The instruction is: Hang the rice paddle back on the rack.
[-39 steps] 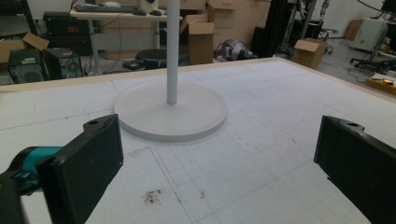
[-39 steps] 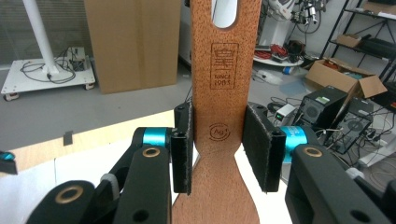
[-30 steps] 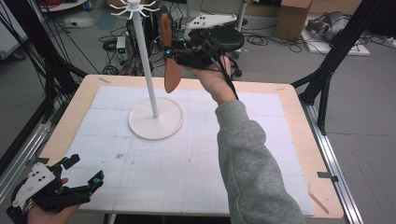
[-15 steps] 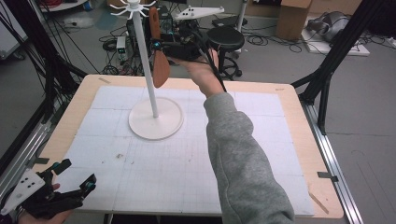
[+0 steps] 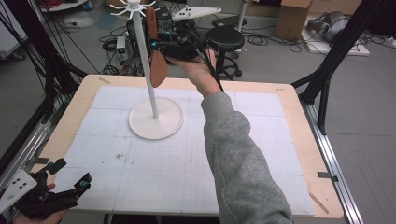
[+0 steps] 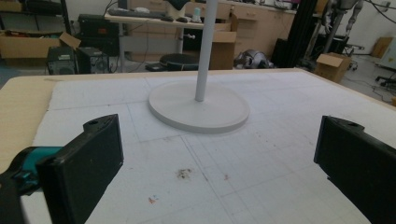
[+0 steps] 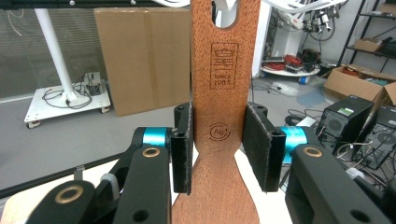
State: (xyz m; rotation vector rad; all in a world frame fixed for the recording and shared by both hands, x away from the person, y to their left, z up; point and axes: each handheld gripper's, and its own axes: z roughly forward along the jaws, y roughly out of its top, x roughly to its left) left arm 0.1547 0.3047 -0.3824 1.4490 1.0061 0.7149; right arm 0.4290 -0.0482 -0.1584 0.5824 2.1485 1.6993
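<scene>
The scene is a workshop with cables, boxes and a black stool on the floor, and in front a wooden table (image 5: 299, 116) covered by a white grid mat (image 5: 187, 158).

The right gripper (image 5: 156, 46) is held up high over the far edge of the table, at the end of a stretched arm in a grey sleeve (image 5: 238, 158). The hand turns the gripper level, so it points toward the pole of the white stand (image 5: 154, 119). Its jaws are clenched on the handle of a wooden spatula (image 7: 219, 98), one pad on each side. The spatula hangs upright, with the wide blade down and the handle hole up, just beside the pole and close under the hooks at the top of the stand. If it touches the pole, I cannot tell.

The left gripper (image 5: 70, 175) rests low at the near left corner of the table, well apart from the stand. It points toward the round base of the stand, and its jaws stand wide with nothing between them.
</scene>
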